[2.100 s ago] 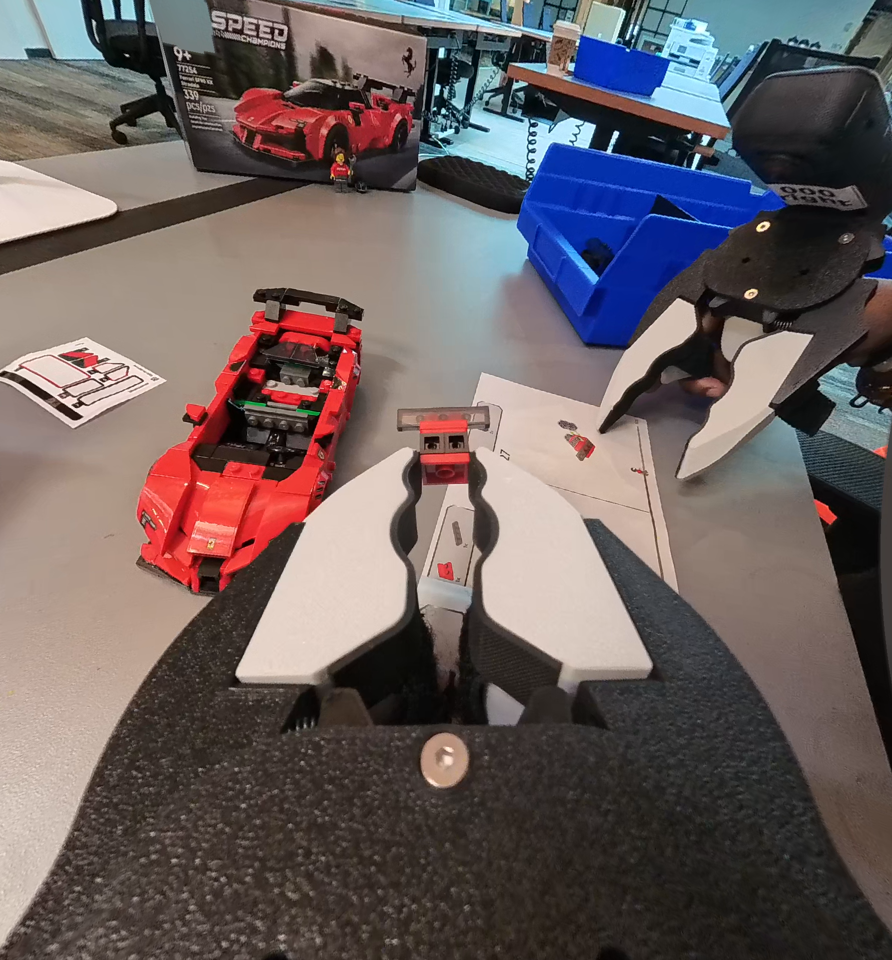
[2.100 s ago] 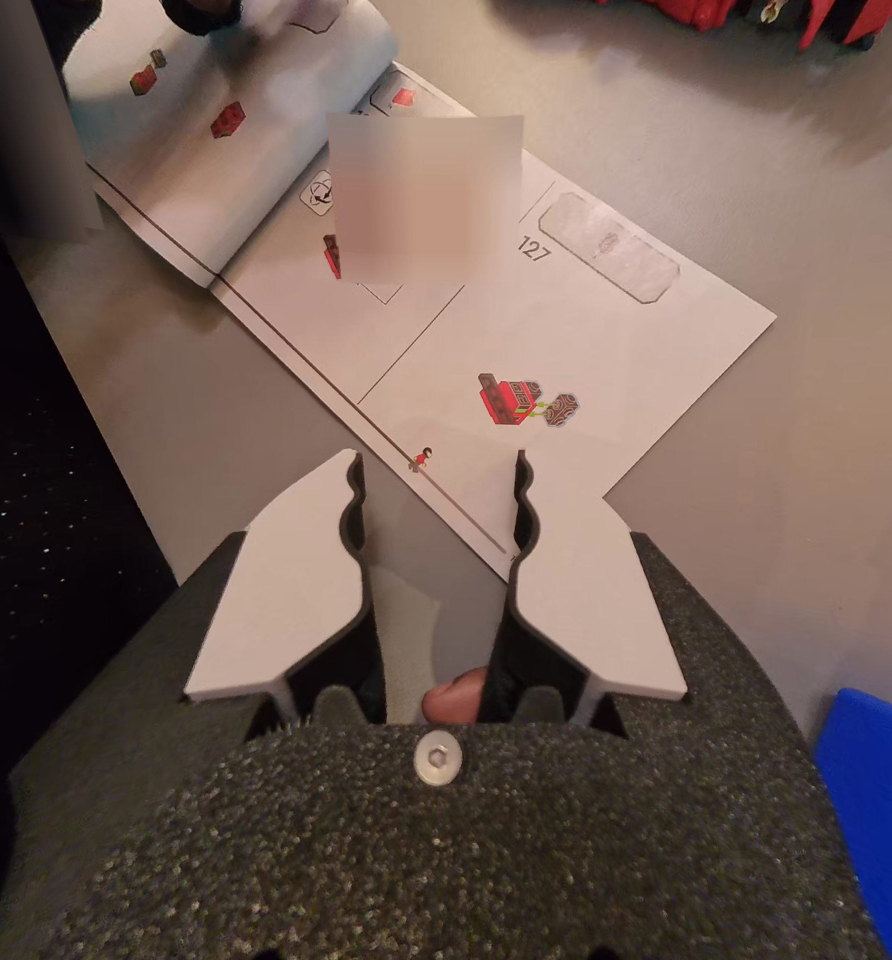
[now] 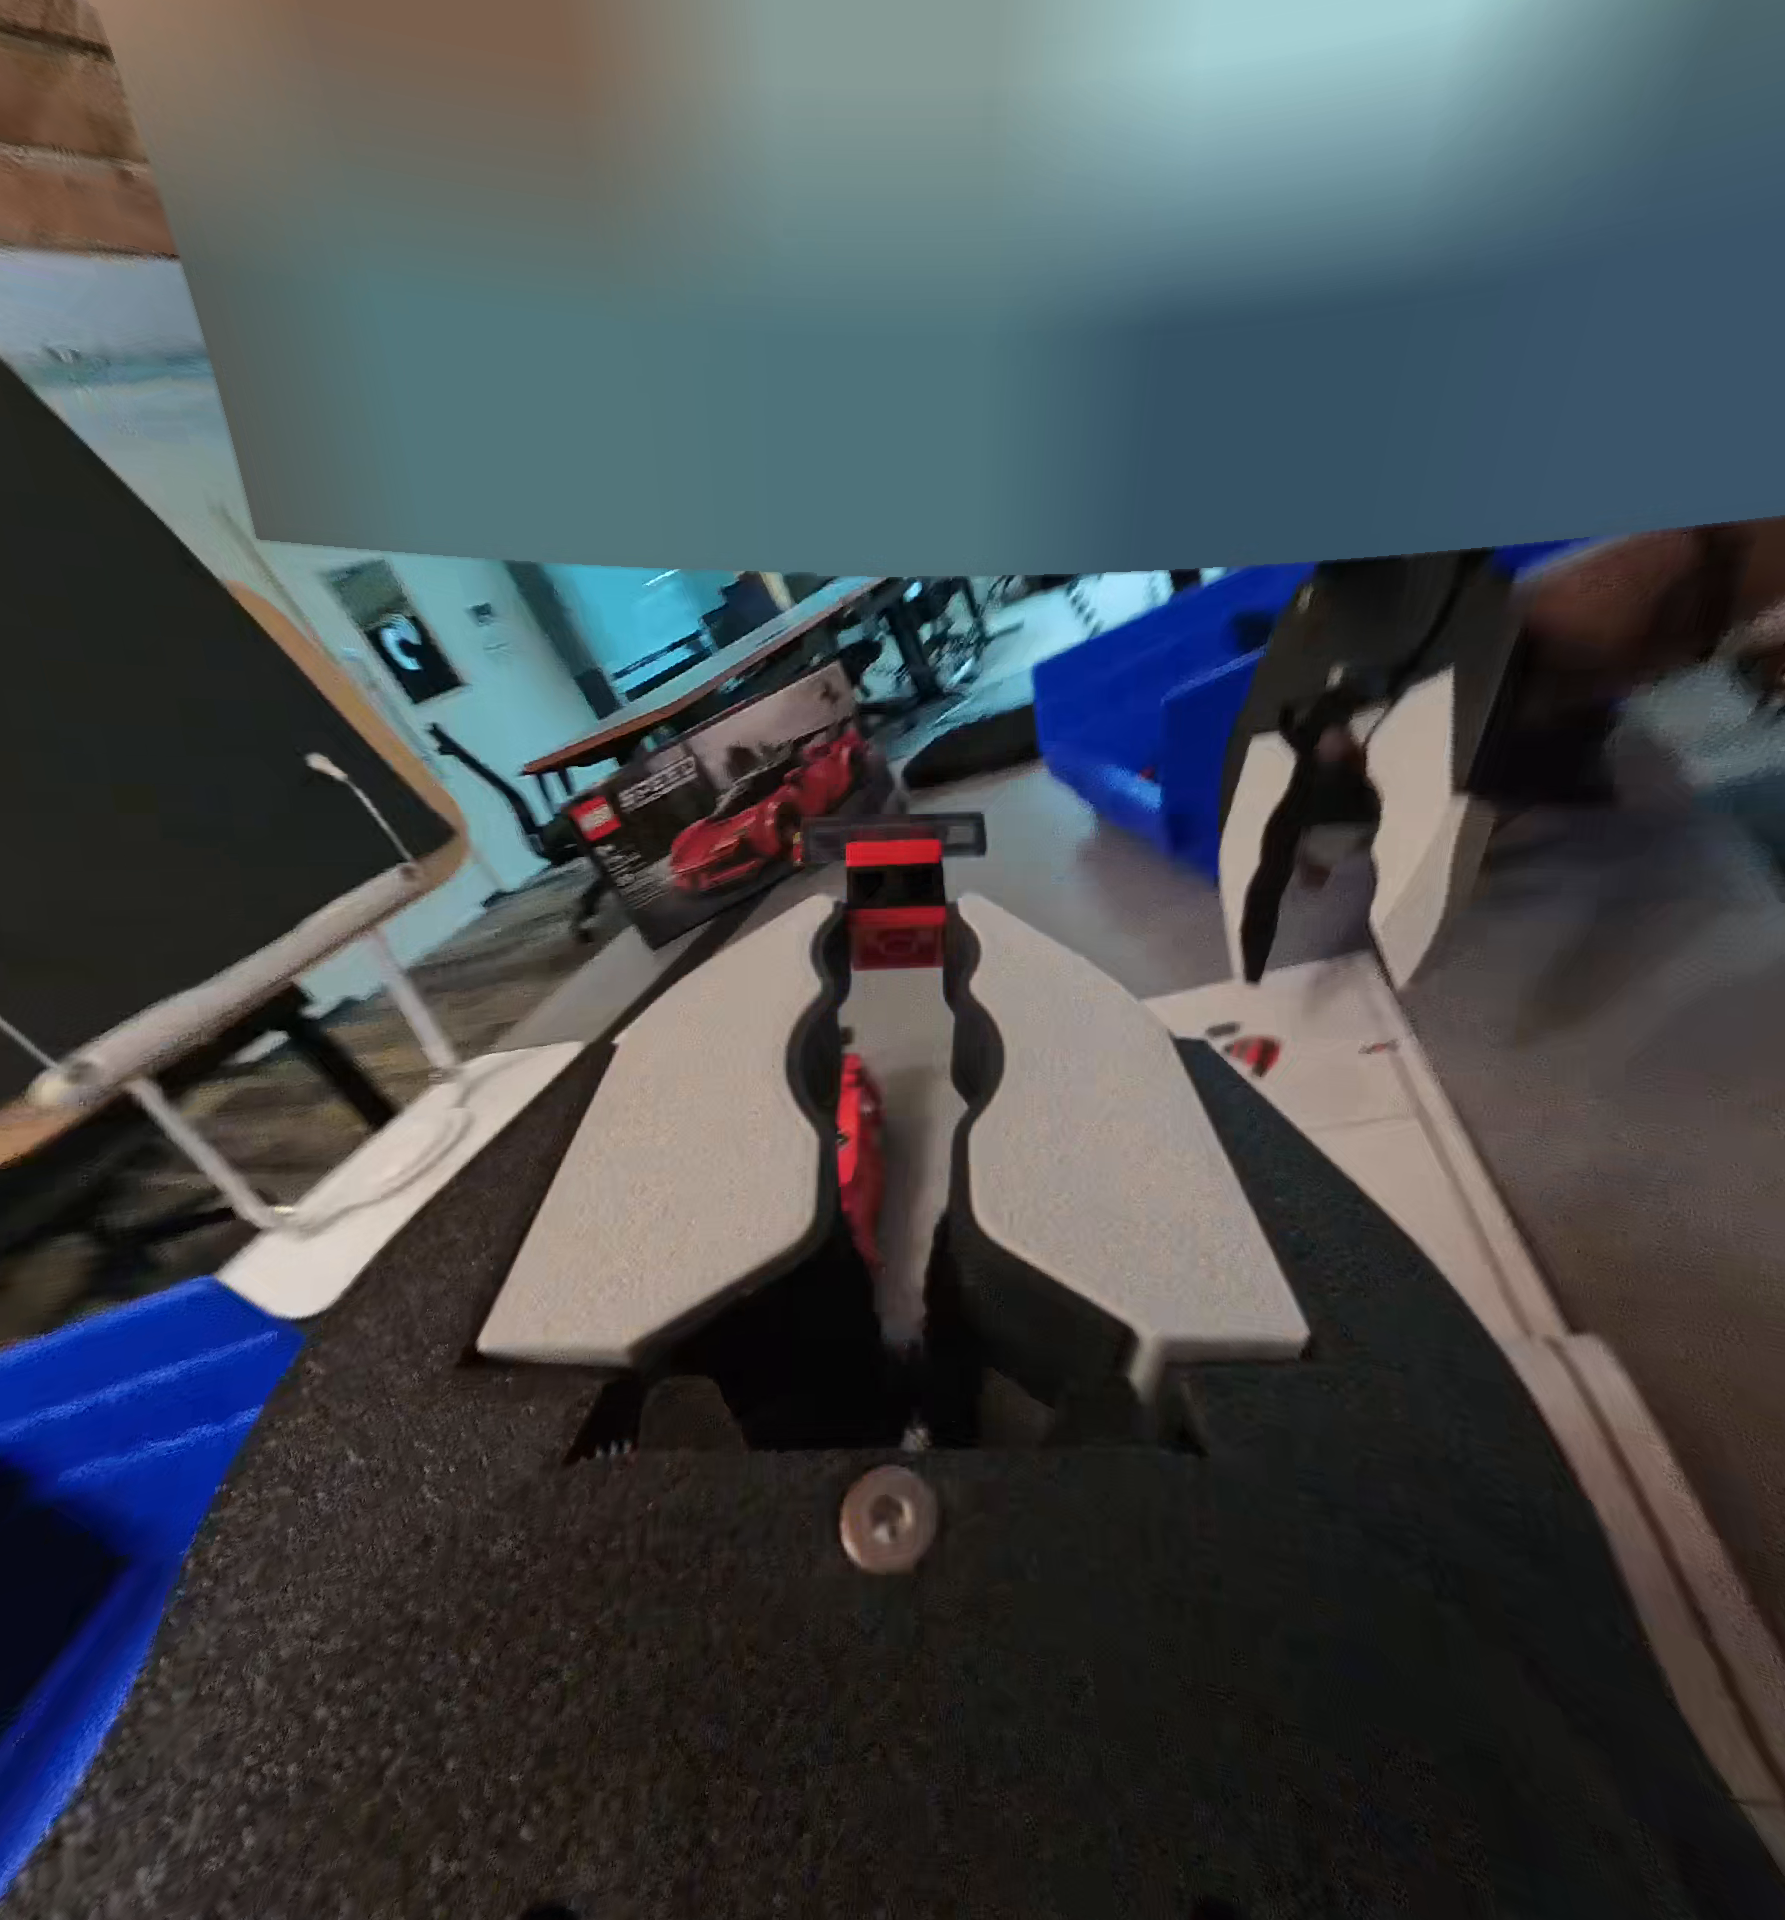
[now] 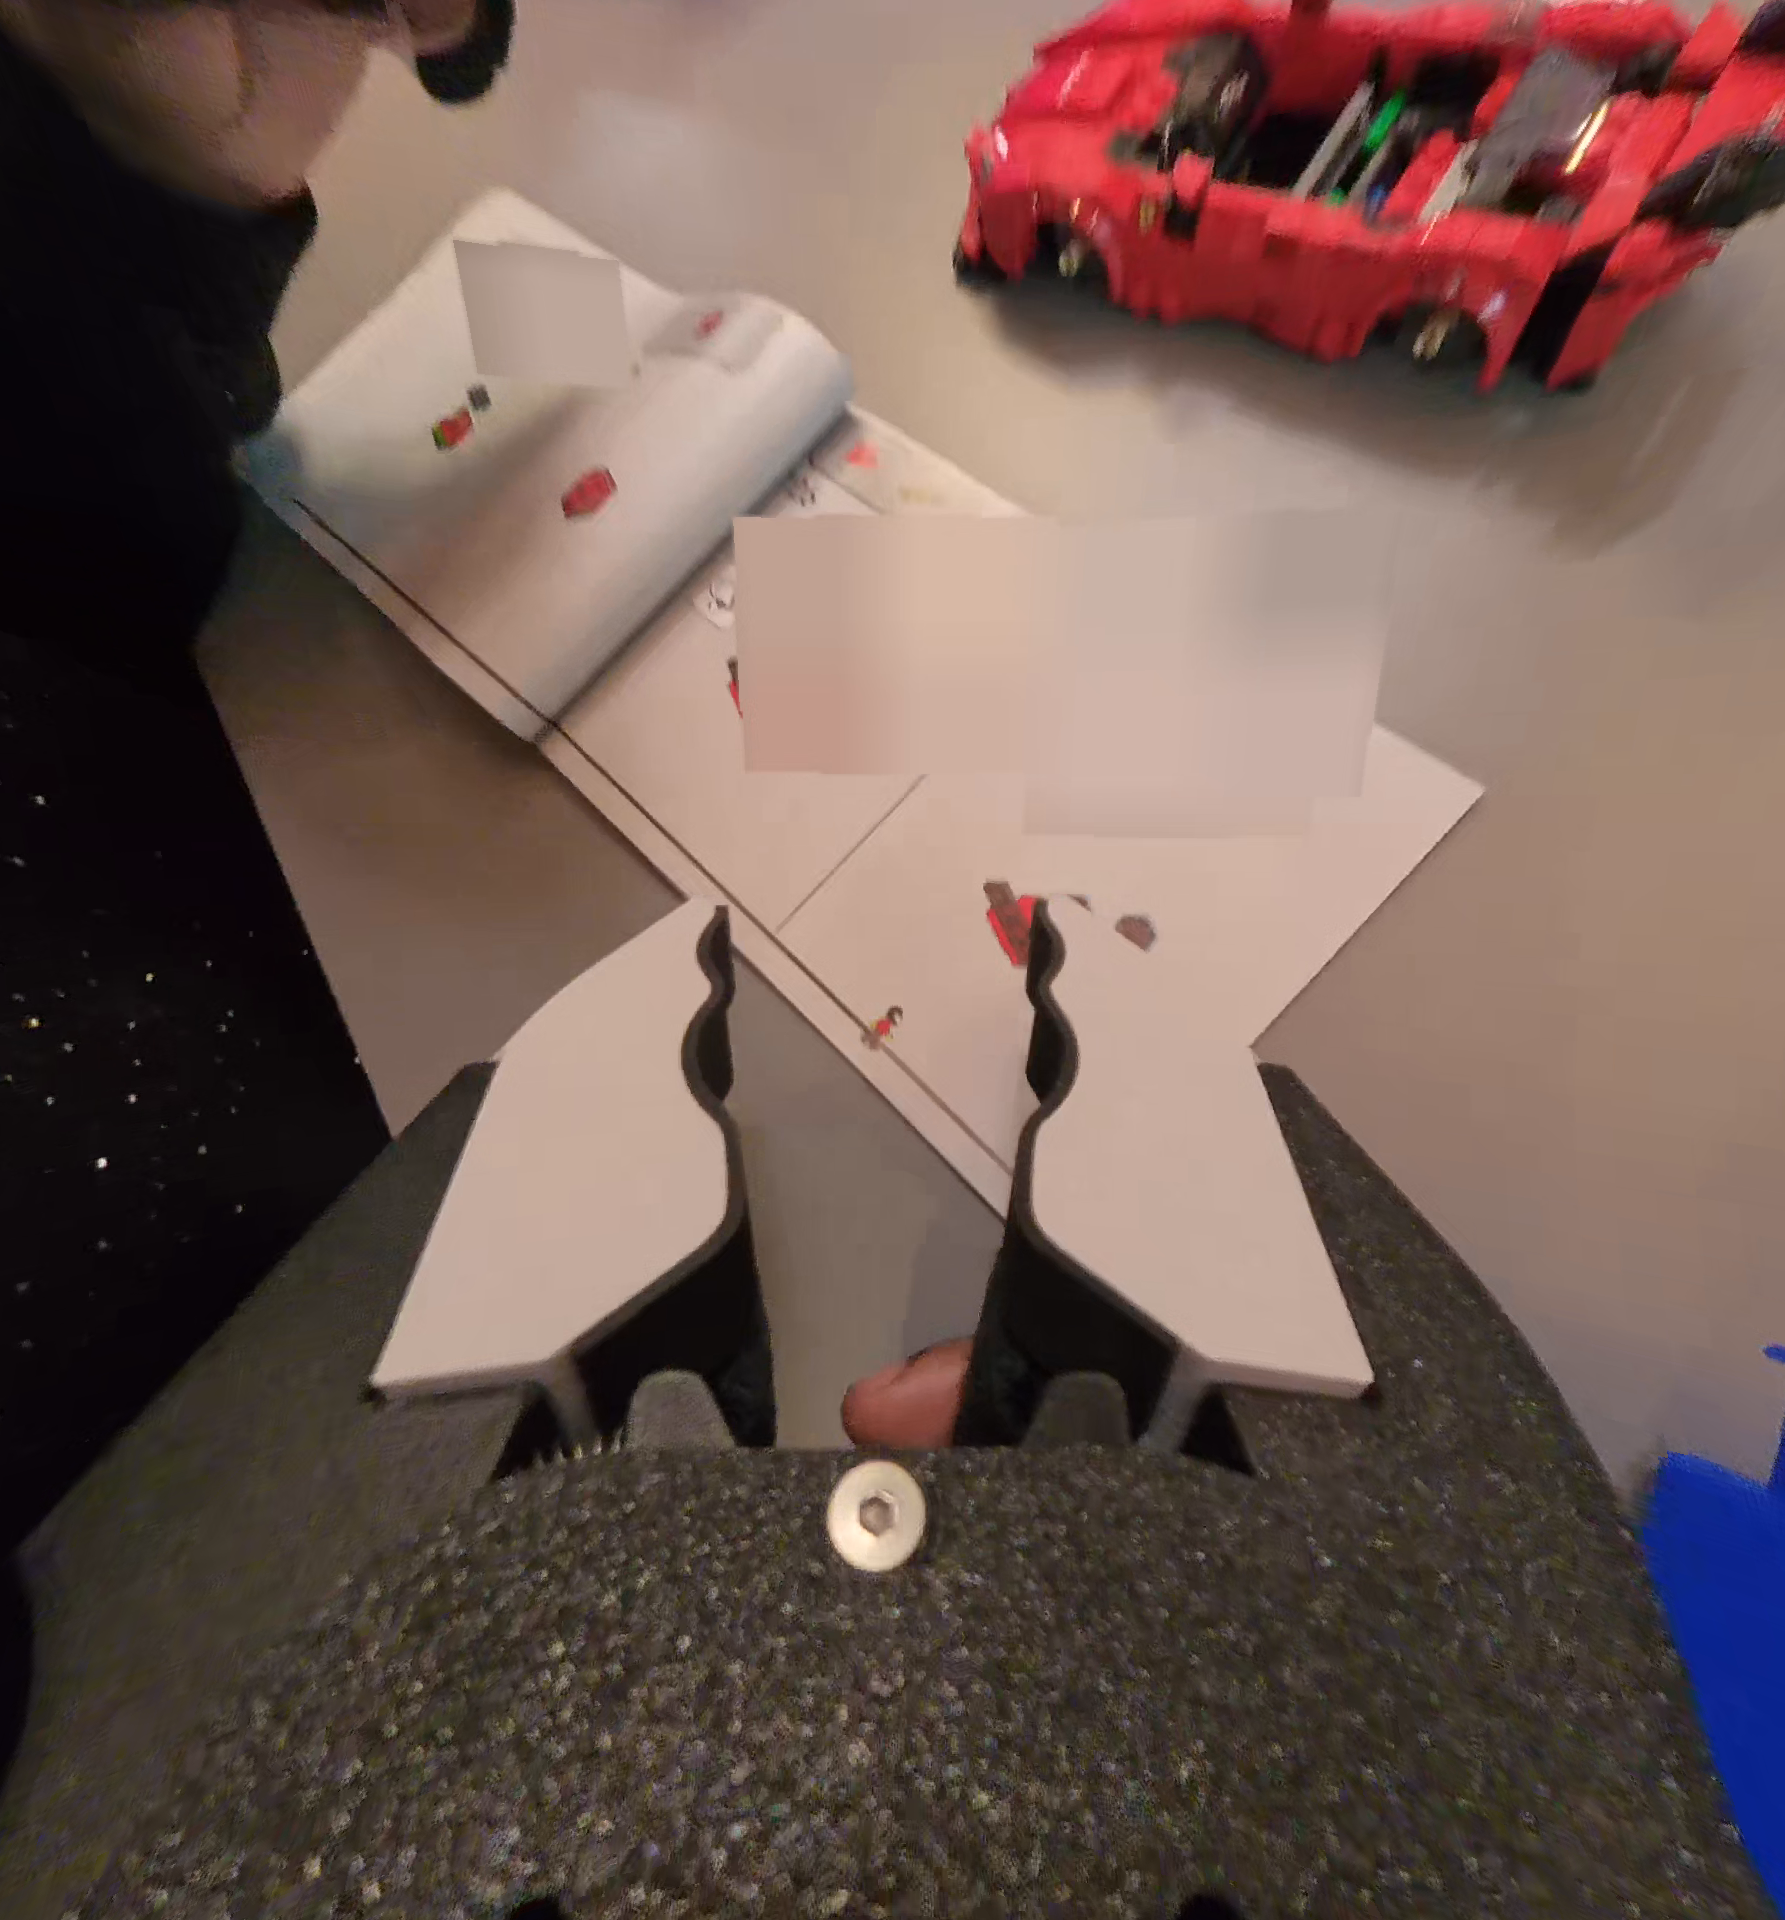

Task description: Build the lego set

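Right now the left gripper [image 3: 893, 914] is raised off the worktop [image 4: 1490, 1039], its jaws clamped on a small red sub-assembly [image 3: 893, 914] that carries a dark, smoky bar across its top. Beyond it in the left wrist view stand the set's box [image 3: 732, 821] and a blue bin [image 3: 1127, 717]. The right gripper [image 4: 877, 935] hovers over the open manual [image 4: 867, 852], jaws apart and holding nothing. The red car [image 4: 1335, 187] sits on the worktop well beyond the manual, wheels not yet on and its middle open, showing dark and green innards.

By my reading, the step in hand is checking the held piece against the manual page before it goes onto the car. The next move calls for bringing the sub-assembly across to the car, lining its studs with the right seat, and pressing down squarely; the free right gripper would likely need to steady the car body so it does not slide. Both views are motion-blurred, so exactly where the piece mounts cannot be told
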Tool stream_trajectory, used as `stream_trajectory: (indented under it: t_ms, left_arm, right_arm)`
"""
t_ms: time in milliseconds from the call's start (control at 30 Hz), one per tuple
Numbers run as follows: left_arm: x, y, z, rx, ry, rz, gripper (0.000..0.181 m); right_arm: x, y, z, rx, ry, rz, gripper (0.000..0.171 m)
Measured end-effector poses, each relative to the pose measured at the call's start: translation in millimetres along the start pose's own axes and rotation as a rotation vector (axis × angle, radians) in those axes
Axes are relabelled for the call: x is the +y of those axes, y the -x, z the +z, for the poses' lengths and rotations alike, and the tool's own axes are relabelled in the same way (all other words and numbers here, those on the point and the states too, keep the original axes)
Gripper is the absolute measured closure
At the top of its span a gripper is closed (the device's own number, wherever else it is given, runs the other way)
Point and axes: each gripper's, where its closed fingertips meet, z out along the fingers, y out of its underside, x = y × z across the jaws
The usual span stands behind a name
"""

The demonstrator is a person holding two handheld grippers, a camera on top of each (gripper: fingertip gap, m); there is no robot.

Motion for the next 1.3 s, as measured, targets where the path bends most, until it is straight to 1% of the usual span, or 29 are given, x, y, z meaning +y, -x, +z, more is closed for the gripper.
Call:
stream_trajectory:
  t_ms: [33, 67, 133, 167, 200, 267, 300, 333, 433, 500, 633, 767, 833, 900, 1000, 1100, 1300]
  left_arm:
    - [1, -2, 2, 0.001, 0.013, 0.007, 0.165]
    - [4, -4, 4, 0.011, 0.017, -0.031, 0.165]
    - [9, 3, 4, -0.011, 0.016, -0.162, 0.165]
    - [12, 11, 2, -0.035, 0.008, -0.235, 0.165]
    - [15, 18, -1, -0.047, -0.009, -0.311, 0.165]
    - [14, 28, -8, -0.051, -0.079, -0.469, 0.165]
    - [12, 33, -13, -0.053, -0.129, -0.547, 0.165]
    - [11, 39, -18, -0.057, -0.176, -0.620, 0.165]
    - [16, 52, -28, -0.087, -0.238, -0.765, 0.165]
    - [21, 54, -28, -0.105, -0.221, -0.792, 0.165]
    - [24, 48, -23, -0.084, -0.182, -0.795, 0.164]
    - [30, 40, -17, -0.045, -0.128, -0.812, 0.164]
    - [29, 36, -14, -0.006, -0.130, -0.829, 0.164]
    - [26, 30, -12, 0.041, -0.141, -0.842, 0.164]
    - [20, 21, -9, 0.118, -0.158, -0.853, 0.165]
    - [10, 14, -9, 0.201, -0.214, -0.873, 0.165]
    - [10, 9, -7, 0.231, -0.196, -0.863, 0.165]
  right_arm:
    - [-6, -1, 0, 0.012, -0.015, -0.005, 0.117]
    - [-13, -5, 0, 0.039, -0.029, -0.003, 0.117]
    - [-37, -16, -3, 0.138, -0.090, 0.019, 0.112]
    - [-54, -18, -4, 0.167, -0.157, 0.025, 0.110]
    - [-74, -12, -6, 0.153, -0.232, 0.020, 0.107]
    - [-104, 9, -8, 0.059, -0.347, 0.005, 0.095]
    - [-114, 17, -10, 0.022, -0.378, 0.004, 0.089]
    - [-118, 15, -10, 0.037, -0.388, 0.011, 0.087]
    - [-115, -13, -12, 0.227, -0.357, -0.001, 0.084]
    - [-111, -20, -11, 0.260, -0.334, 0.012, 0.086]
    - [-99, -35, -9, 0.340, -0.277, -0.005, 0.098]
    - [-94, -37, -13, 0.337, -0.267, -0.019, 0.114]
    - [-93, -37, -16, 0.324, -0.272, -0.018, 0.123]
    - [-92, -40, -19, 0.331, -0.274, -0.010, 0.127]
    - [-88, -40, -17, 0.315, -0.276, 0.001, 0.131]
    - [-83, -40, -13, 0.320, -0.251, -0.003, 0.131]
    - [-83, -41, -15, 0.337, -0.244, -0.022, 0.131]
